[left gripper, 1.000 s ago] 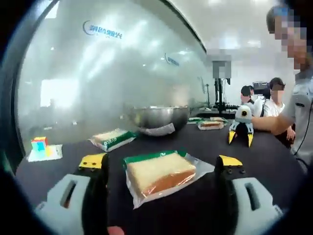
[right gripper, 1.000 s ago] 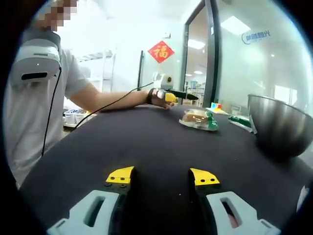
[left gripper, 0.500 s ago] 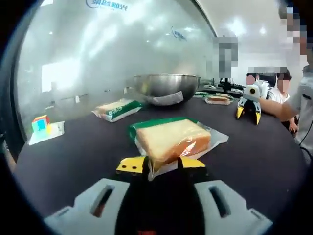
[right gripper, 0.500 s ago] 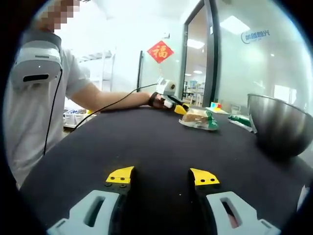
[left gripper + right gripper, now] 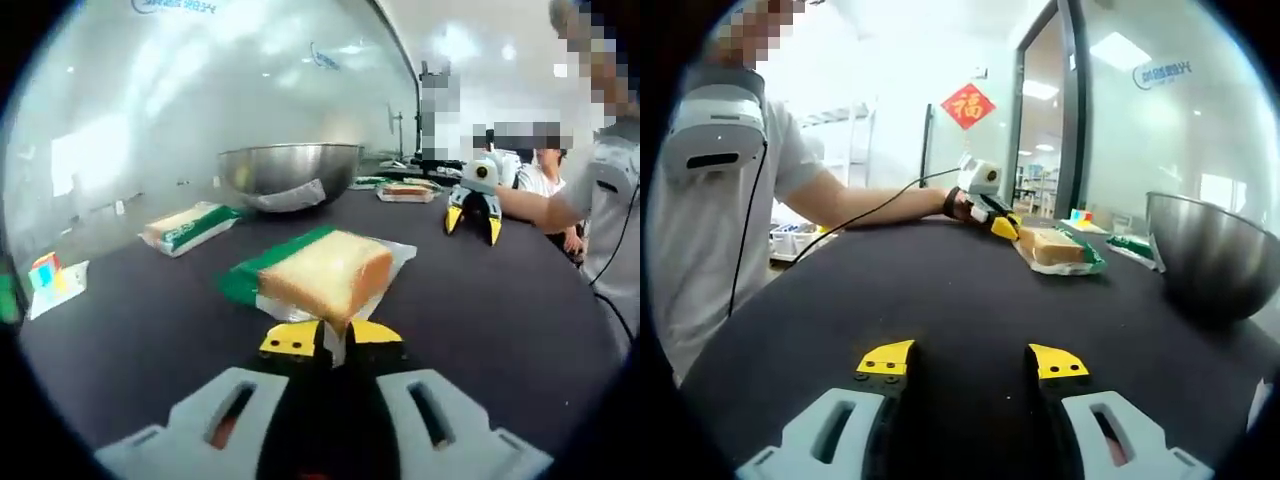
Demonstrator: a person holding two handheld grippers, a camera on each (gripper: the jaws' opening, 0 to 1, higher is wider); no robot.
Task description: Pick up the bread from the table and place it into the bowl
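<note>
- Half a second ago the wrapped bread [image 5: 322,277] lay flat on the black tabletop [image 5: 150,320]; now its near end is lifted and the slab tilts, far end lower, as seen in the right gripper view, where it hangs off the left tool's yellow tips.
- The left tool [image 5: 333,339] is clamped on the near edge of the bread's clear wrapper, jaws together. I judge the pick-up made and the carry to the bowl [image 5: 290,174] next.
- The right tool [image 5: 972,363] rests with jaws apart, holding nothing, low over the tabletop.
- The bread's long axis runs away from the left tool toward the far left, its green wrapper edge leading; the bowl stands farther off in roughly that direction.
- Another wrapped bread [image 5: 187,224] lies left, near the bowl.
</note>
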